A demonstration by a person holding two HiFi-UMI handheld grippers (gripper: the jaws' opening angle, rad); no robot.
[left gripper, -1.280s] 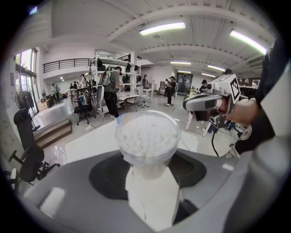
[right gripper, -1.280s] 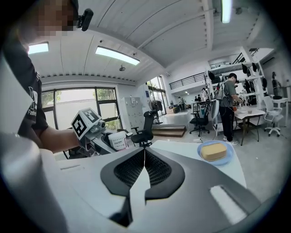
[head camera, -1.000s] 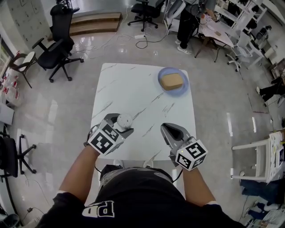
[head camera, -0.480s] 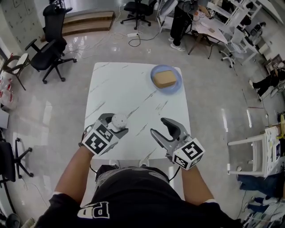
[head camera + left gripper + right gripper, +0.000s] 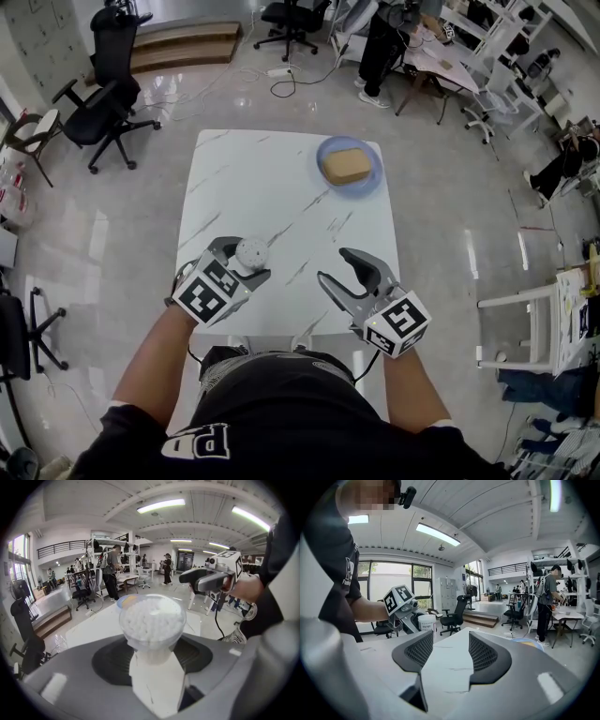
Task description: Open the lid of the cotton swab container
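Note:
A small clear round cotton swab container [image 5: 251, 251], full of white swabs, sits between the jaws of my left gripper [image 5: 241, 261] over the near left part of the white marble table [image 5: 272, 187]. In the left gripper view the container [image 5: 152, 623] fills the gap between the dark pads, and my left gripper [image 5: 152, 646] is shut on it. My right gripper [image 5: 335, 266] is beside it to the right, apart from it and open. Nothing lies between its jaws in the right gripper view [image 5: 449, 641], which shows the container [image 5: 425, 622] at the left.
A blue plate [image 5: 369, 180] with a tan block [image 5: 345, 165] on it stands at the table's far right. Office chairs [image 5: 103, 112], desks and people stand on the glossy floor around the table.
My right gripper's jaws have gone from shut to open. The left gripper still holds the container in the same spot; the head view shifted slightly.

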